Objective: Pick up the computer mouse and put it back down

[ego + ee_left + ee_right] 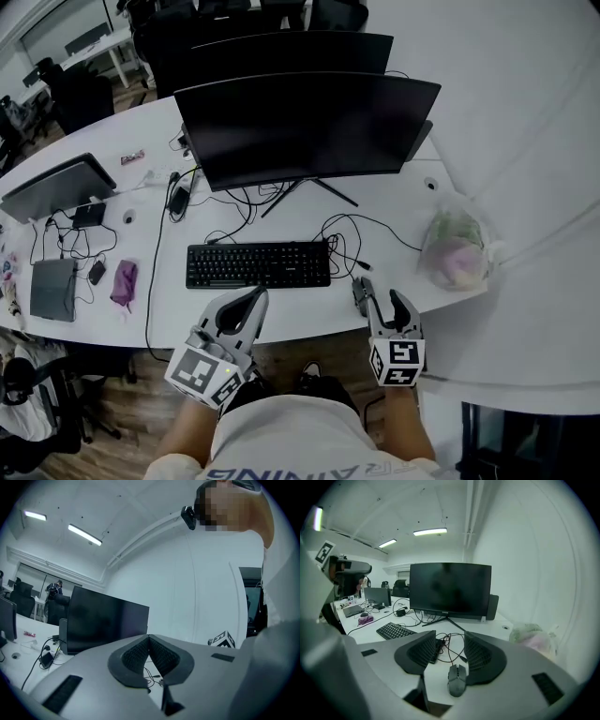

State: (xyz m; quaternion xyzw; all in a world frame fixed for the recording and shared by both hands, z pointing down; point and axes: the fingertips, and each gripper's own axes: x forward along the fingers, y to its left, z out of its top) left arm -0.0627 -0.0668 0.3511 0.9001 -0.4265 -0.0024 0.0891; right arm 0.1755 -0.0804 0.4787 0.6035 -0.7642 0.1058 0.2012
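Note:
The dark computer mouse point(359, 292) lies on the white desk point(300, 309) close to its front edge, its cable running back toward the keyboard. My right gripper point(384, 300) hovers just right of it and above the desk edge. In the right gripper view the mouse point(457, 679) rests on the desk below the jaws, close by the right pad, and the right gripper point(450, 641) is open with neither pad touching it. My left gripper point(255, 298) is held over the front edge below the keyboard, pointing level. The left gripper point(149, 641) is shut, its pads meeting, with nothing between them.
A black keyboard point(258, 264) lies left of the mouse, in front of a large dark monitor point(305, 127) on a stand. Loose cables point(342, 239) run between them. A plastic bag point(457, 248) sits at the right. A second screen point(56, 187), a grey box and a purple object point(124, 281) are at the left.

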